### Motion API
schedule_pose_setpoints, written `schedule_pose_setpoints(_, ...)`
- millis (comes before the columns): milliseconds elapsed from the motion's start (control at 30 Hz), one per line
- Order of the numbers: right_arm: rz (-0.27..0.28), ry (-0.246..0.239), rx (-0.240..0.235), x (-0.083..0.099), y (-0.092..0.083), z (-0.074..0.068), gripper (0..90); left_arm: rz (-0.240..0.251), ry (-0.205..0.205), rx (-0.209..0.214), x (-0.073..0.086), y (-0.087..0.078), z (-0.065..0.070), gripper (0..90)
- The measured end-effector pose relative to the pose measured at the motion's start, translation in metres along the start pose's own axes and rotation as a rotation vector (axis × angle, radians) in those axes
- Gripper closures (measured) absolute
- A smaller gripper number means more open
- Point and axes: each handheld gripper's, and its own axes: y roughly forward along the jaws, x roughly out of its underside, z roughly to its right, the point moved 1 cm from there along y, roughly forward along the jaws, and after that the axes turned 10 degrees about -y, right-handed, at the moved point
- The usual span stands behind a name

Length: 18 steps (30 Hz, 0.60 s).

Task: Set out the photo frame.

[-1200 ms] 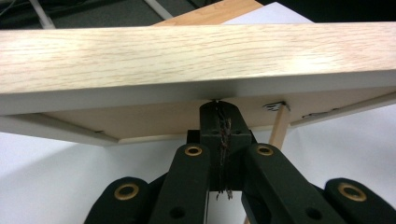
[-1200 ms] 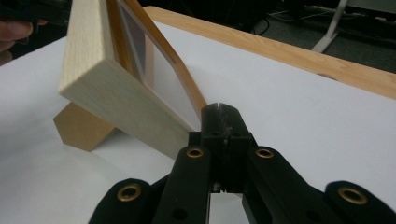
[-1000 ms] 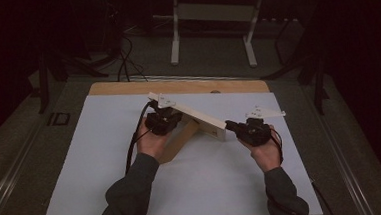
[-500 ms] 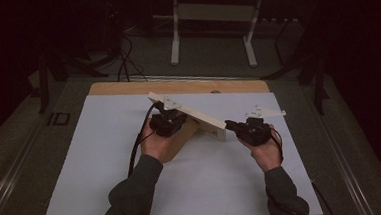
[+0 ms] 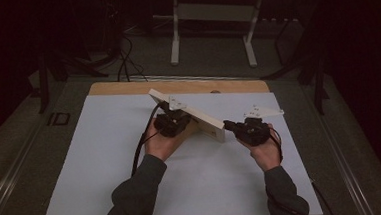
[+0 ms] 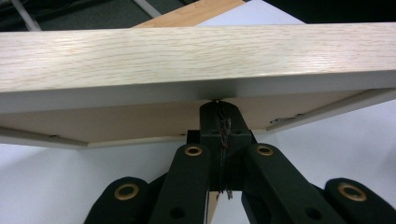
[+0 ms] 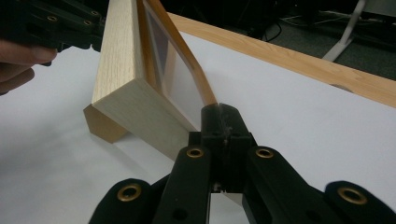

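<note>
A light wooden picture frame stands tilted on the white mat, propped on a brown back piece. My left gripper sits under the frame's long side. In the left gripper view its jaws are pressed together, tips against the underside of the frame, with nothing seen between them. My right gripper is at the frame's near right corner. In the right gripper view it is shut on the thin brown inner edge of the frame. The left gripper and its hand show at the top left there.
A white mat covers a wooden table whose far edge shows beyond it. White stand legs and dark cables lie on the floor behind the table. Dark floor rails run along both sides.
My left hand and gripper have shifted a little to the right, further under the frame. The right gripper and the frame have barely moved.
</note>
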Motion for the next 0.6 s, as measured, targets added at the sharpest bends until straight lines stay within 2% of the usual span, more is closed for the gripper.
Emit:
schedule_pose_setpoints(367,0.001,-0.022,-0.020,-0.0031,-0.0007,-0.0051,90.0,-0.016,0.018,0.005,0.0006,0.0054,0.0070,90.0)
schedule_pose_setpoints(600,0.000,-0.036,-0.040,-0.0053,0.0016,-0.0083,90.0,-0.021,0.022,0.004,0.0008,0.0064,0.0067,90.0)
